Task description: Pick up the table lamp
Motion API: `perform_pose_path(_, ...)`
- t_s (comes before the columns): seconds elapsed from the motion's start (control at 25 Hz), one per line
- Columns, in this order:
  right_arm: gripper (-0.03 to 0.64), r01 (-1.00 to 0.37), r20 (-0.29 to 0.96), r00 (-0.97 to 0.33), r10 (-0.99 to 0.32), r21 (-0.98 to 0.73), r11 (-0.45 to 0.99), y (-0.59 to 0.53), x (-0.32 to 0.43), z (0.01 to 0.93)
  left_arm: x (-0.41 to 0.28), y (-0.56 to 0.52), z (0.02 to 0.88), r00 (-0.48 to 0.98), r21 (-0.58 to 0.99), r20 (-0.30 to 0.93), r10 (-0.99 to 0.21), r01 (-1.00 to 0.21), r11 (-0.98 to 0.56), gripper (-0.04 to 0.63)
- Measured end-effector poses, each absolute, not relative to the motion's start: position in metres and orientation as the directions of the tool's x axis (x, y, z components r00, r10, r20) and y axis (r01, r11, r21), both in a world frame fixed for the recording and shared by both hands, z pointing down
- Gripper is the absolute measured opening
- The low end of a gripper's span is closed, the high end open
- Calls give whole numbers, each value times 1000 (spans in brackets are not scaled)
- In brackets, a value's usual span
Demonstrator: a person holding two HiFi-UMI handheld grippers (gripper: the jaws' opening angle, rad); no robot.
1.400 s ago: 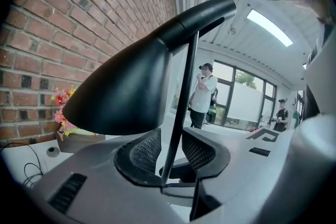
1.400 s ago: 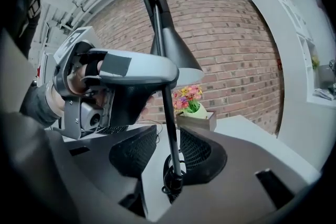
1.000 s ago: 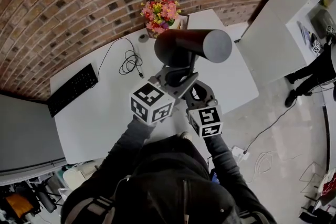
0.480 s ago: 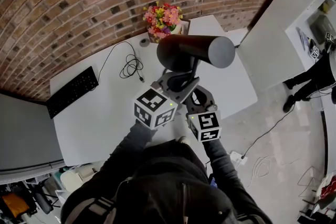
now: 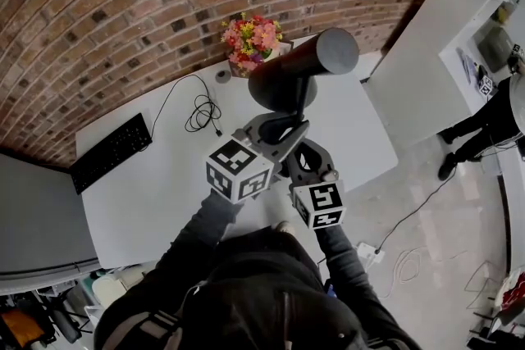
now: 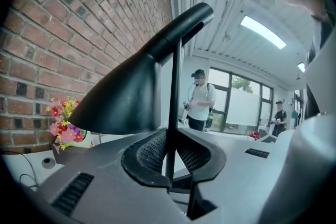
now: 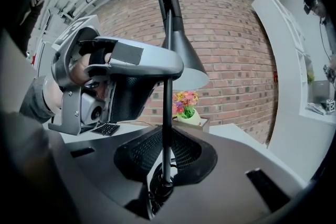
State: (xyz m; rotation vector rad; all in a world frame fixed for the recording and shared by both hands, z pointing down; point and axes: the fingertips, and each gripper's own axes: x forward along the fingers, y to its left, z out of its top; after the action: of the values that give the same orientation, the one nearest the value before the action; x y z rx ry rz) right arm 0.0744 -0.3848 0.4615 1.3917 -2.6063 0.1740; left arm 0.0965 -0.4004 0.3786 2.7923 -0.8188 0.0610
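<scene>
Left hand-held gripper point(image 5: 277, 129) and right hand-held gripper point(image 5: 305, 153) meet at the table lamp point(image 5: 299, 70) above the surface point(image 5: 148, 193) in the head view. The lamp's shade has swung from level to slanted.

Left gripper view: the jaws, just closing, clamp the stem point(image 6: 173, 113).

Right gripper view: the jaws clamp it lower down.

We judge the lamp secured for lifting.

table lamp point(image 5: 295, 70): matte black, shade and stem alike
table point(image 5: 156, 184): plain white
brick wall point(image 5: 123, 4): red-brown bricks, some darker, with pale mortar lines
flowers point(image 5: 250, 33): pink, red and yellow blooms (their pot point(image 7: 189, 117) is pale green)
keyboard point(image 5: 111, 152): black
cable point(image 5: 201, 111): black
floor point(image 5: 426, 258): light grey
sleeve point(image 5: 197, 234): dark grey
</scene>
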Motion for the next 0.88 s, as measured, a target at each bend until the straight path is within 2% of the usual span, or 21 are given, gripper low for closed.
perform_pose_path(0.2, 46, -851, 186, -516, -836, 2, 526, -387, 84, 443, 102, -404, 360, 858, 227, 78, -508, -511, -829, 55)
perform_pose_path(0.56, 46, -876, 103, -478, -872, 20, 482, -397, 109, 384, 132, -403, 300, 900, 117, 39, -433, -435, -893, 55)
perform_pose_path(0.88, 47, -901, 4, -428, -904, 82, 427, -395, 143, 315, 163, -396, 231, 943, 65, -44, -330, -327, -943, 55)
